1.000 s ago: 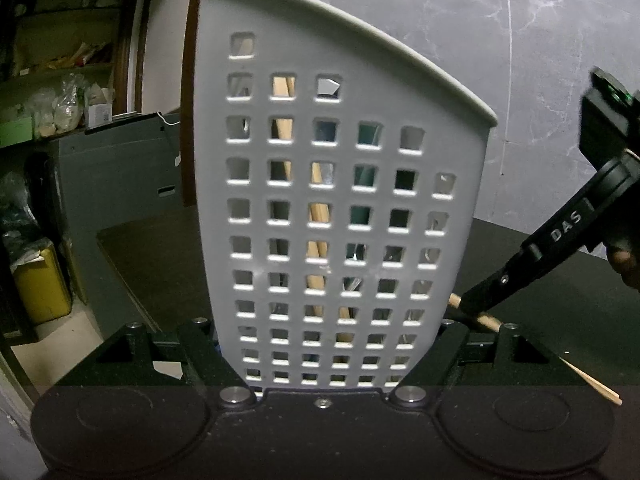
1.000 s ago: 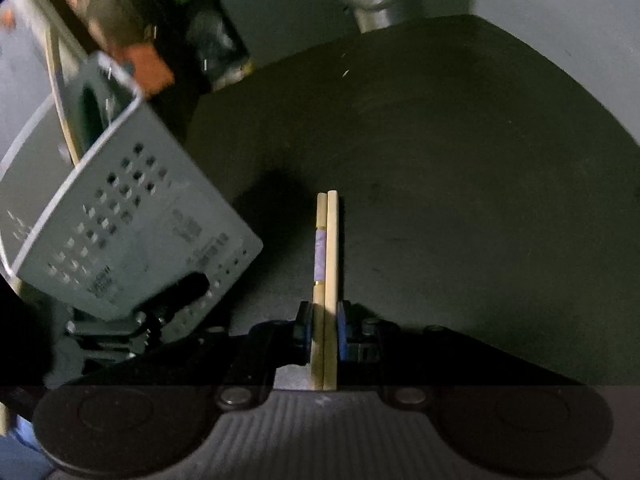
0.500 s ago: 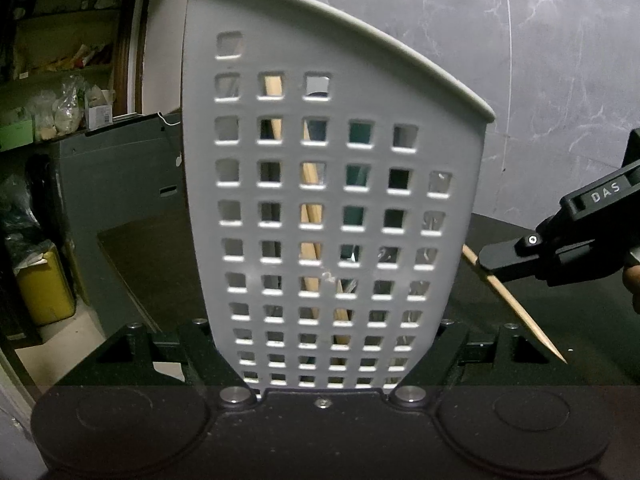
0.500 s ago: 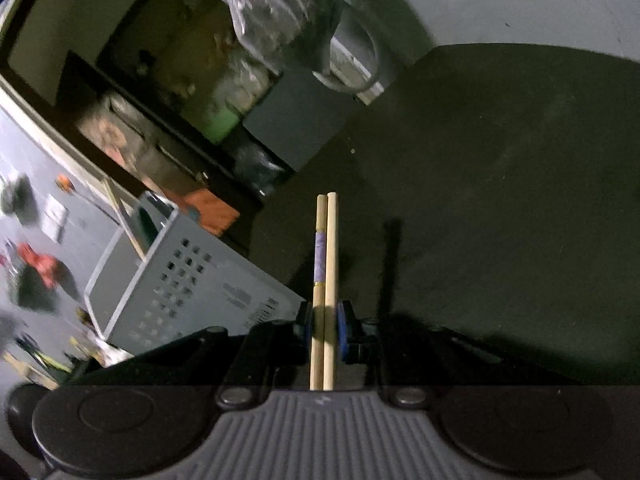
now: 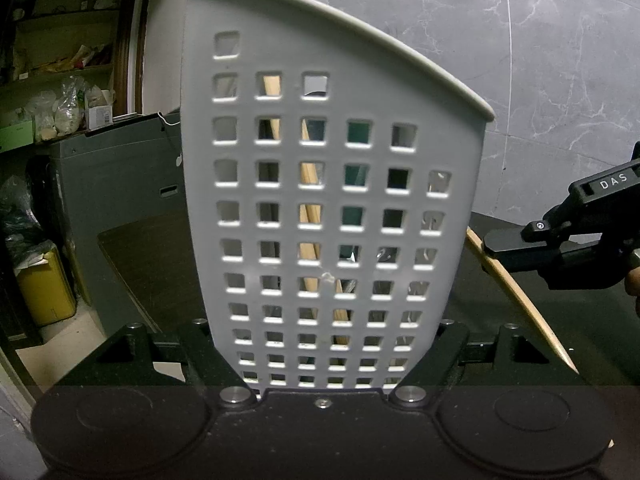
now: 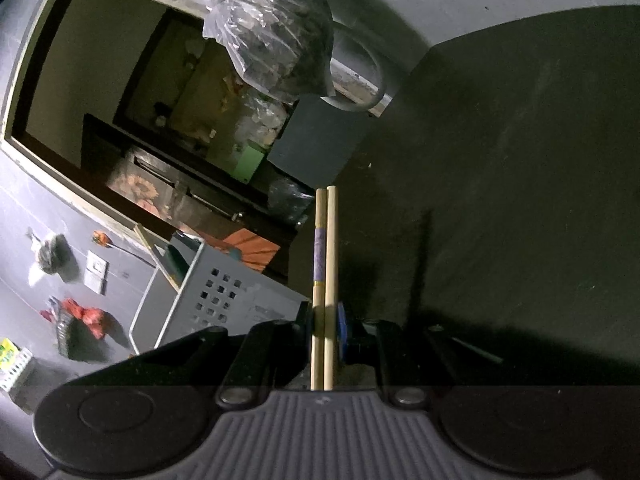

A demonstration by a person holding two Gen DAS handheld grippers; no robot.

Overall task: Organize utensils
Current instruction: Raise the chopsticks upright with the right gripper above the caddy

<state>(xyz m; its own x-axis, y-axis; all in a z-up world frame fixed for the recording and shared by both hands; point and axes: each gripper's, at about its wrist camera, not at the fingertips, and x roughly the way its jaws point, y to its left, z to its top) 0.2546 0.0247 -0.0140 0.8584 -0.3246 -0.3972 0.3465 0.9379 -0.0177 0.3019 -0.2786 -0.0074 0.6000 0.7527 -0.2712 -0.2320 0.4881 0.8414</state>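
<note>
Your left gripper (image 5: 324,360) is clamping the perforated caddy (image 5: 332,200), hiding its contents; right fingers (image 6: 341,326) are pinching two chopsticks (image 6: 326,264), tips cut off.

Home: cluttered pantry shelves (image 5: 60,92)

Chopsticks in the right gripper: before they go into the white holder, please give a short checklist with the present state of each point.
1. Right gripper shut on the chopsticks: ok.
2. Both chopsticks parallel, ends even: ok.
3. Left gripper clamps the white holder: ok.
4. Holder opening faces the chopsticks: not ok, they are beside the holder wall, below the rim.
5. Free room inside the holder: cannot tell; wooden sticks already show through the holes.
</note>
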